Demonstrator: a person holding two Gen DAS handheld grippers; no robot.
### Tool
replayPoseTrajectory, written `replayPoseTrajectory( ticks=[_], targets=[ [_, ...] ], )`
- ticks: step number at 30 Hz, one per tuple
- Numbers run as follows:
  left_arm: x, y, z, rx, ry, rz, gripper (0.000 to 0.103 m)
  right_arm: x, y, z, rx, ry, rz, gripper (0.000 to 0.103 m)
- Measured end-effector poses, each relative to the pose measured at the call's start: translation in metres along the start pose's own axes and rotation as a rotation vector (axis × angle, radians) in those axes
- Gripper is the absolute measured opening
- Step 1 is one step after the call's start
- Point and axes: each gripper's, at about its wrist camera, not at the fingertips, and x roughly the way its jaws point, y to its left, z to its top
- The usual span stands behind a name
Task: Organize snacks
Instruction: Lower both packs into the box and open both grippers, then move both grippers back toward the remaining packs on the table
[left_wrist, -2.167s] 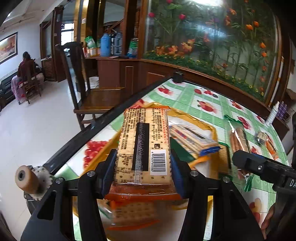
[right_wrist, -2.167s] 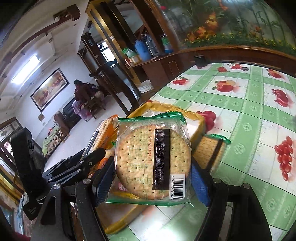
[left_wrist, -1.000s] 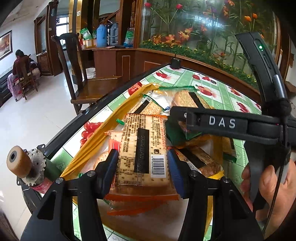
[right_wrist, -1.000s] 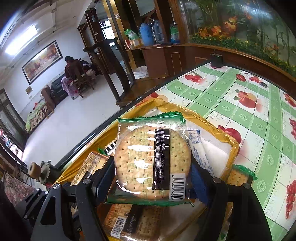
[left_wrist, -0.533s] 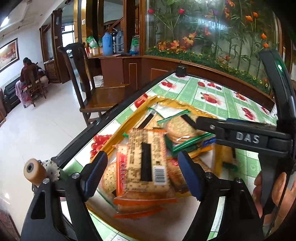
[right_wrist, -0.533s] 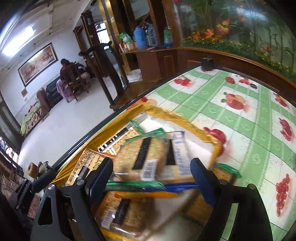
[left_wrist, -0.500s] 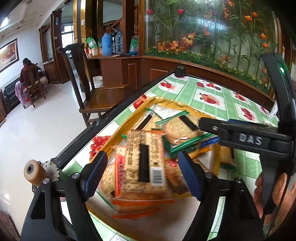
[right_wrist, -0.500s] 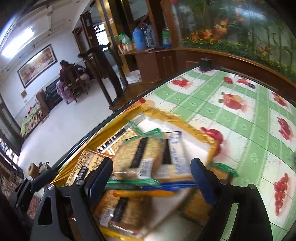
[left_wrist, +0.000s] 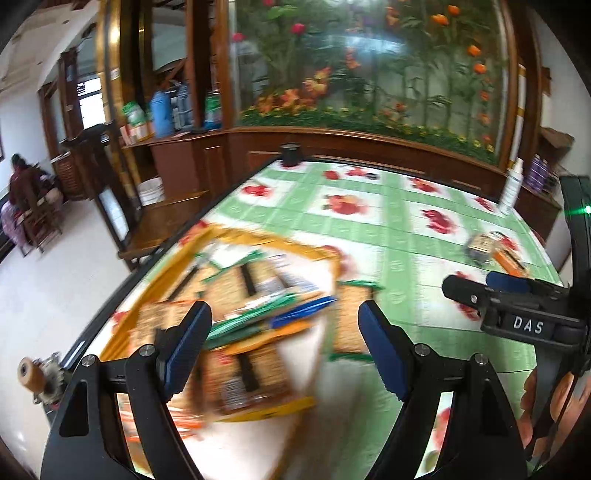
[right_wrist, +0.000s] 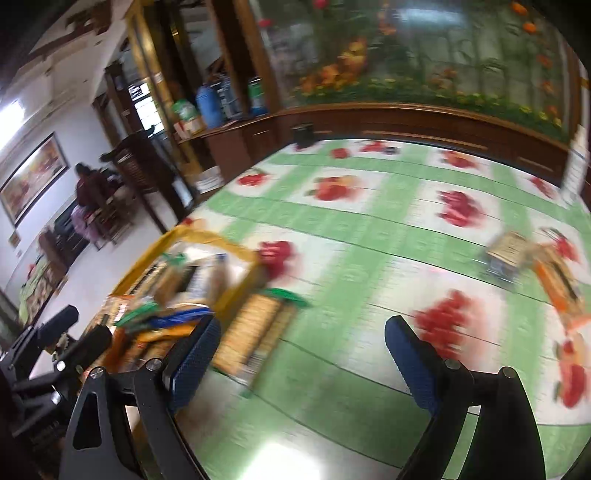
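Observation:
A yellow tray (left_wrist: 258, 239) at the table's left edge holds several cracker packs (left_wrist: 255, 314), all blurred. One green-edged cracker pack (left_wrist: 351, 317) lies on the cloth just right of the tray. My left gripper (left_wrist: 284, 347) hovers over the tray's near right part; its jaws are opening and nothing is between them. In the right wrist view the tray (right_wrist: 207, 236) sits to the left, with the loose pack (right_wrist: 255, 332) beside it. My right gripper (right_wrist: 304, 360) is over bare cloth right of that pack, jaws opening and empty.
The table has a green checked cloth with fruit prints (right_wrist: 369, 229). More snack packs (right_wrist: 509, 254) and an orange pack (right_wrist: 557, 284) lie at the far right. A white bottle (left_wrist: 511, 188) stands at the back right. A wooden chair (left_wrist: 110, 192) is beyond the left edge.
Both grippers let go of their cracker packs, which now lie in the tray. The jaws widened, and both grippers swung right, away from the tray.

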Motion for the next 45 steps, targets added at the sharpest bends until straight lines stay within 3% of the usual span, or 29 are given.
replayPoseTrajectory(
  ticks=[9,16,24,32,35,39,45],
  targets=[
    [0.016,-0.070,0.022,0.094,0.018,-0.087,0.082,-0.043,-0.103,-0.024,0.148,-0.024,-0.122,0.092],
    [0.030,-0.109,0.032,0.158,0.038,-0.112,0.082,-0.060,-0.166,-0.042,0.241,-0.015,-0.190,0.093],
    [0.046,-0.143,0.033,0.213,0.080,-0.139,0.082,-0.057,-0.199,-0.042,0.284,-0.017,-0.212,0.093],
    [0.062,-0.157,0.038,0.222,0.118,-0.160,0.082,-0.037,-0.225,-0.016,0.273,-0.021,-0.222,0.093],
    [0.072,-0.160,0.045,0.206,0.135,-0.188,0.082,-0.024,-0.236,-0.006,0.253,-0.015,-0.222,0.093],
    [0.089,-0.171,0.055,0.207,0.155,-0.247,0.082,-0.001,-0.248,0.003,0.211,0.032,-0.257,0.102],
    [0.111,-0.193,0.063,0.229,0.193,-0.286,0.082,0.006,-0.270,0.018,0.225,0.038,-0.284,0.101]
  ],
)
